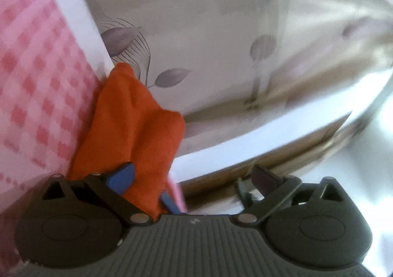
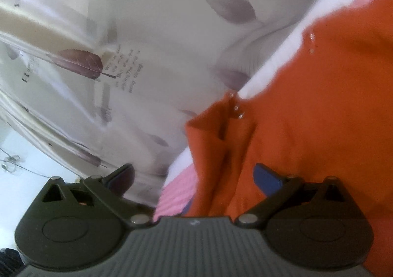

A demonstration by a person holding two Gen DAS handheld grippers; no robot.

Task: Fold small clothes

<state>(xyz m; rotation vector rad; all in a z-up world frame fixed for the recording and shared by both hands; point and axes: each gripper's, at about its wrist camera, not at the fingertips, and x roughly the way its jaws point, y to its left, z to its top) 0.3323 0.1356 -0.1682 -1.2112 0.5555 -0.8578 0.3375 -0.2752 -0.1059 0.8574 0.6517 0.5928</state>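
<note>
A small orange garment lies at the edge of a pink checked cloth point(image 1: 36, 75). In the left wrist view a bunched part of the garment point(image 1: 137, 127) runs into my left gripper point(image 1: 191, 181), whose fingers stand wide apart, the blue-padded left finger point(image 1: 121, 177) against the cloth. In the right wrist view the garment point(image 2: 319, 109), with small snap buttons point(image 2: 237, 107), fills the right side. My right gripper point(image 2: 194, 176) is open, its blue right pad point(image 2: 267, 180) resting on the garment.
A white bed sheet with purple leaf print point(image 1: 196, 31) hangs behind the pink cloth; it also shows in the right wrist view point(image 2: 147, 31). A pale floor point(image 2: 22, 178) with a thin wire shows at lower left.
</note>
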